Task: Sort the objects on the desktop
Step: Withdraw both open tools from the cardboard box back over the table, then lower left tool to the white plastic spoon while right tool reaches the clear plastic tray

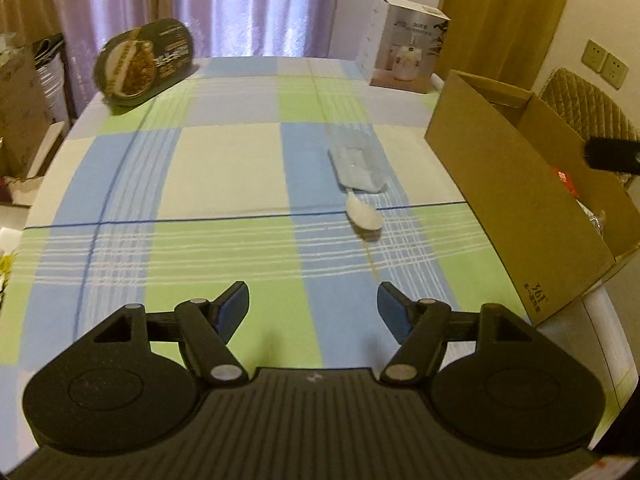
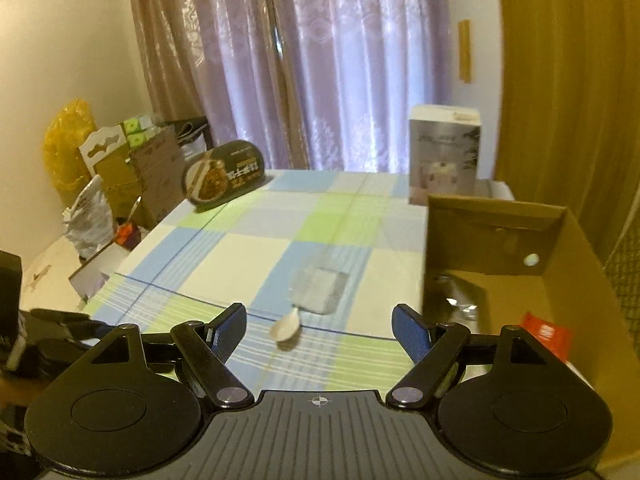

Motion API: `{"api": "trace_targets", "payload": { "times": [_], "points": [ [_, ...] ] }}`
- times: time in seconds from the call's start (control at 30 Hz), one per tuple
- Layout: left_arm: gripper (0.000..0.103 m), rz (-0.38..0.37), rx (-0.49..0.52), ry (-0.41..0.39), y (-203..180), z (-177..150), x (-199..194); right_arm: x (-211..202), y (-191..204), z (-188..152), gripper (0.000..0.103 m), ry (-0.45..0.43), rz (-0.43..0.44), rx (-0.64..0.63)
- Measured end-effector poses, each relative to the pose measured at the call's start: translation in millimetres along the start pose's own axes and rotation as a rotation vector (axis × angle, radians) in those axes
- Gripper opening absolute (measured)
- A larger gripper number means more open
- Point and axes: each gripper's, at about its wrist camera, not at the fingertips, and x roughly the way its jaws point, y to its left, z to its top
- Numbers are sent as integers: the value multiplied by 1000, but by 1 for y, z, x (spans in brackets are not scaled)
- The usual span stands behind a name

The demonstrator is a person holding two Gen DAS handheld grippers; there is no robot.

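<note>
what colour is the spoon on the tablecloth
White; the spoon shows best in the left wrist view.

A table [image 1: 224, 172] covered in a blue, green and cream checked cloth carries a white spoon [image 1: 364, 214] whose handle sits in a torn clear wrapper [image 1: 358, 160] near the middle. At the far left corner a dark oval meal tray [image 1: 146, 64] leans tilted, a white product box [image 1: 404, 54] stands upright far right. An open cardboard box [image 1: 516, 208] sits along the right edge.

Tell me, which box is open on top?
The brown cardboard box at the table's right edge; things lie inside. The white box behind it stands upright.
</note>
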Motion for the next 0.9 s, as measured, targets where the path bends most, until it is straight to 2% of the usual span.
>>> {"api": "trace_targets", "payload": {
  "times": [0.2,0.37,0.53,0.7,0.77,0.83,0.87,0.9],
  "points": [
    [66,-45,-7,-6,-7,11,35,47,3,25,77,105,53,21],
    [66,-84,-28,-34,-13,26,63,93,0,51,77,187,43,-12],
    [66,-104,-14,-24,-21,37,93,133,-8,68,77,259,22,-19],
    [64,-113,-1,-3,-26,46,119,170,-23,76,77,333,30,55],
    [60,-118,1,11,-26,48,129,179,-26,77,77,342,23,63],
    [48,-118,10,32,-26,51,141,185,-27,76,77,349,16,59],
    [46,-118,15,44,-26,52,146,187,-27,75,77,351,16,54],
    [39,-118,20,55,-26,52,150,188,-27,73,77,352,15,49]
  ]
}}
